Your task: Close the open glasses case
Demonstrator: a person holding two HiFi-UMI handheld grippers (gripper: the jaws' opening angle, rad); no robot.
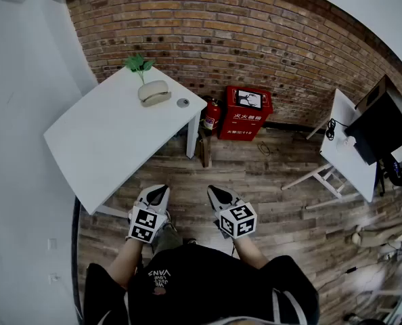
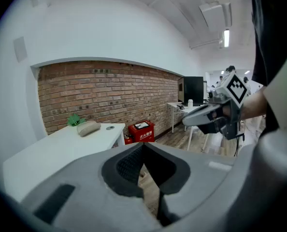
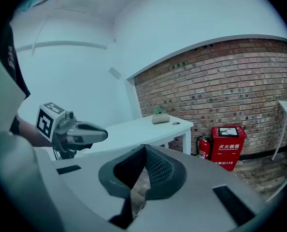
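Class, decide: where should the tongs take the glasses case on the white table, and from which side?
Probably take the glasses case by its domed upper shell, across the narrow width, from the near side of the table: the oval lies crosswise; the plant crowds its wall side. Hinge too small to see.

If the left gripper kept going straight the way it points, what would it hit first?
Probably the wooden floor beside the white table, since the left gripper tilts down past the table's edge; depth is unclear.
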